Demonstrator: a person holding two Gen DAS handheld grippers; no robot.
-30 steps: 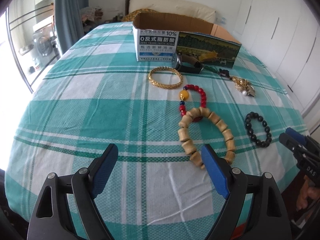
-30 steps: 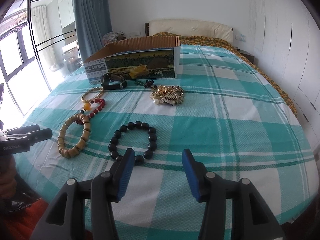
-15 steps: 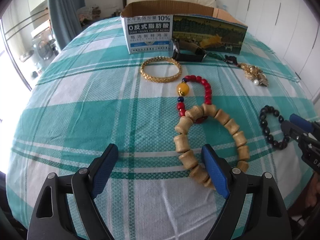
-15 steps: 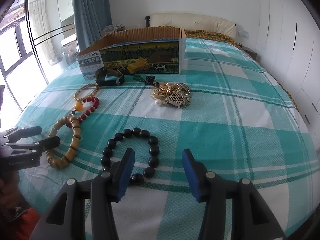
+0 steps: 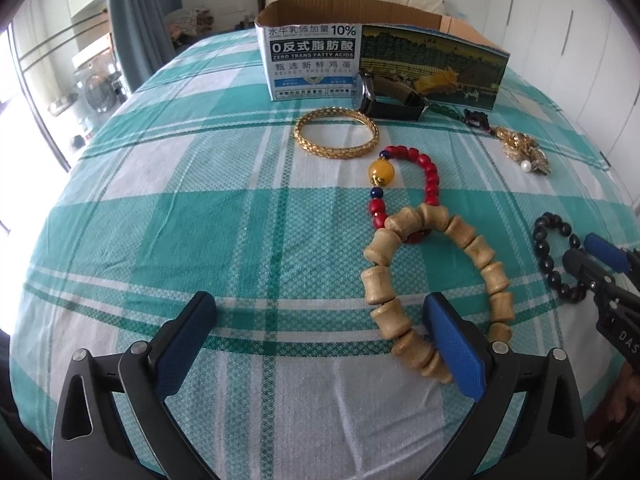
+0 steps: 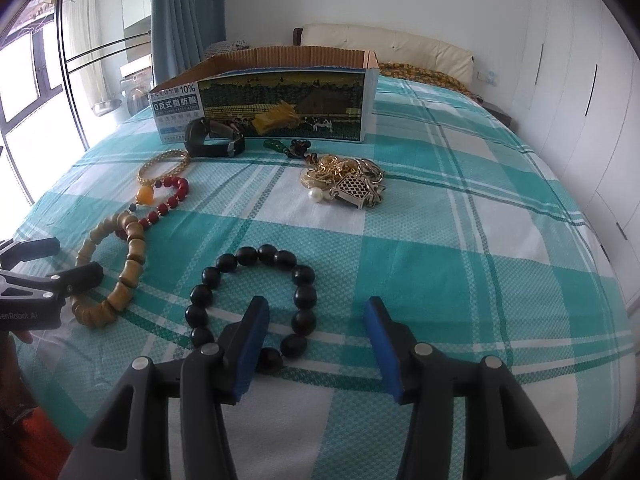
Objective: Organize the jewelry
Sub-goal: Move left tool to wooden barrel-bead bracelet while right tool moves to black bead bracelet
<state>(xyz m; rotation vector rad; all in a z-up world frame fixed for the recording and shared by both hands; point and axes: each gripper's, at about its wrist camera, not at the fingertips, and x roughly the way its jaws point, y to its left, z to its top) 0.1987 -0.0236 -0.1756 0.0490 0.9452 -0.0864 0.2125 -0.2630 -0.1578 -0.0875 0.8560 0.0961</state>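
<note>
Wooden bracelet partly hidden behind widening, empty left gripper, right gripper half-open, empty.

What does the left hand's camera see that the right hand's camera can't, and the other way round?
Only the left camera: the whole gold bangle lying flat, and the left tongs opening over the checked cloth, nothing between them. Only the right camera: the open white fitted wardrobe wall and the right tongs from behind, over the black bead bracelet. Both: the wooden bead bracelet, red bead bracelet, watch, gold jewelry pile and cardboard box.
</note>
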